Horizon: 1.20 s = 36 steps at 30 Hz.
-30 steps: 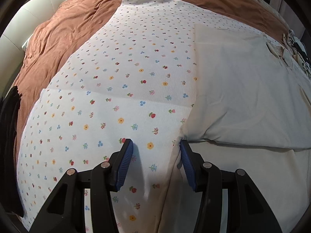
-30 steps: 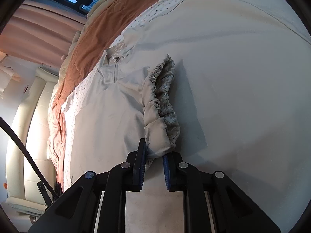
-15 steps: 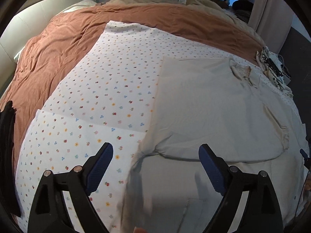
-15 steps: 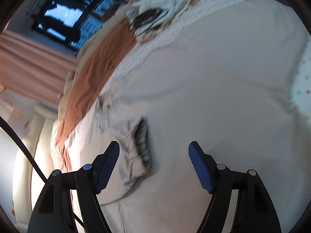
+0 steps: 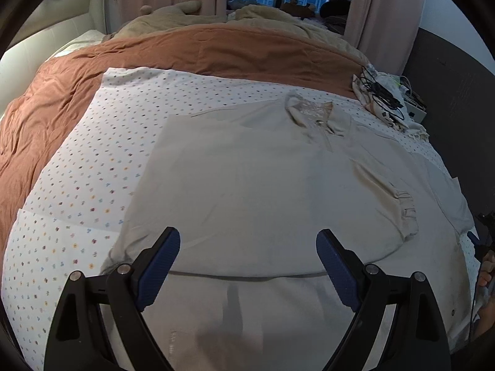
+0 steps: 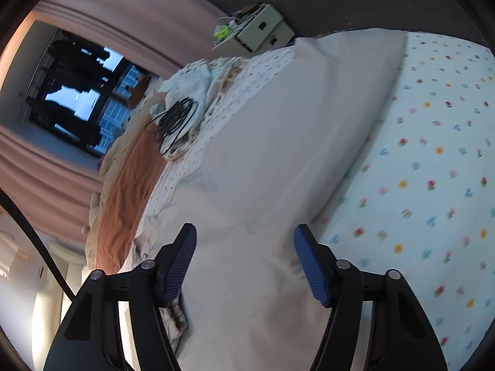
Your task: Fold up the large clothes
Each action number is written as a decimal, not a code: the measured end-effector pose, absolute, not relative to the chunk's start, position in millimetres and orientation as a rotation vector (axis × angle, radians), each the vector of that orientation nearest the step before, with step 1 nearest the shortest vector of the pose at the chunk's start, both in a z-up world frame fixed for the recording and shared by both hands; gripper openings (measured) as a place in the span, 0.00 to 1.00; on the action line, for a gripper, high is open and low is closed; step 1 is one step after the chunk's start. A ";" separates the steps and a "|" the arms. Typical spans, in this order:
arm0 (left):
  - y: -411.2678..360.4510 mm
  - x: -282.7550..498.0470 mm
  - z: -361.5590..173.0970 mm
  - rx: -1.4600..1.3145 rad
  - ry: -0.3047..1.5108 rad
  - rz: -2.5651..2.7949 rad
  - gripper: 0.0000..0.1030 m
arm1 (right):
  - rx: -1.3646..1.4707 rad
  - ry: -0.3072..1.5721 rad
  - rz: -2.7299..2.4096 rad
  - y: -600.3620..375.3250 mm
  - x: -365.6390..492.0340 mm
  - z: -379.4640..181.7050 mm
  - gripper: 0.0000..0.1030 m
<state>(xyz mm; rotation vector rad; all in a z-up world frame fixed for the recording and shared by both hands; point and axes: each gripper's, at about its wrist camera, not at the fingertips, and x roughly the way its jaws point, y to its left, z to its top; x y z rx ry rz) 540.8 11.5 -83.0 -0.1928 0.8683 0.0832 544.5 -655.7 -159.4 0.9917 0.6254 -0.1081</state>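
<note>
Cream garment flat on floral sheet, cable pile beyond; left gripper and right gripper both spread, empty.

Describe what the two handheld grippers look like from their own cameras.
Both the left gripper and the right gripper have black skeletal arms with triangular cut-outs and silver rivets, and ribbed blue pads on the fingertips. A black cable runs past the right one.

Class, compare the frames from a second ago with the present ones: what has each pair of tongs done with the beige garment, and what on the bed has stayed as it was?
The right tongs let go of the ruffled cuff; their jaws opened wide, then closed a little. The left tongs opened and drew back from the beige garment. Both are now empty. The garment stays spread on the flowered sheet, sleeve folded across it.
</note>
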 end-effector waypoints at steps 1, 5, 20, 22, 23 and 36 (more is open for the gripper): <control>3.3 542.9 -83.9 -0.190 0.868 0.070 0.89 | 1.001 0.618 -0.119 -660.9 542.3 -162.5 0.53; -20.2 551.5 -90.4 -0.194 0.879 0.032 0.89 | 1.023 0.594 -0.182 -675.9 543.4 -174.5 0.47; -49.4 550.5 -110.2 -0.240 0.858 -0.059 0.89 | 1.157 0.524 -0.193 -700.8 542.0 -203.5 0.01; -43.9 546.5 -107.7 -0.271 0.842 -0.062 0.89 | 1.131 0.499 -0.187 -697.4 545.8 -194.9 0.00; -41.5 545.4 -107.7 -0.284 0.840 -0.062 0.89 | 1.110 0.488 -0.191 -693.8 545.1 -187.7 0.00; -29.8 537.5 -115.1 -0.379 0.844 -0.079 0.89 | 0.885 0.475 -0.050 -633.5 547.4 -124.9 0.00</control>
